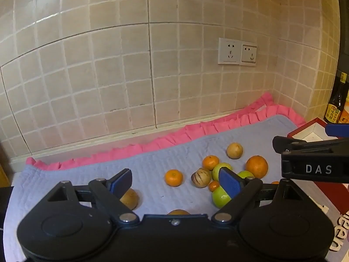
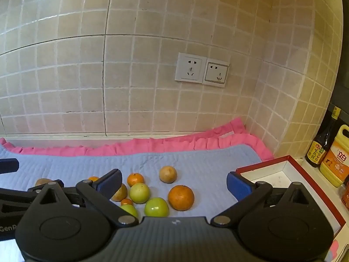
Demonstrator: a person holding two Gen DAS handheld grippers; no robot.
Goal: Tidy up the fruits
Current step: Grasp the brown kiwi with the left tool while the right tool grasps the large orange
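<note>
Several loose fruits lie on a blue-grey quilted mat (image 2: 196,159): a large orange (image 2: 181,197), green apples (image 2: 156,207), small oranges (image 2: 135,179), a brownish pear (image 2: 168,174) and a striped fruit (image 1: 201,177). My left gripper (image 1: 175,183) is open above the mat, a small orange (image 1: 173,178) lying beyond its spread fingers and a green apple (image 1: 220,197) partly hidden by its right pad. My right gripper (image 2: 174,184) is also open and empty, hovering near the large orange. A red-rimmed box (image 2: 268,170) with a white inside sits on the right.
A tiled wall with two sockets (image 2: 201,71) stands close behind the mat's pink frill (image 2: 152,146). A dark sauce bottle (image 2: 320,148) and a yellow jug (image 2: 337,159) stand in the right corner behind the box. The right gripper's black body (image 1: 314,159) fills the left wrist view's right side.
</note>
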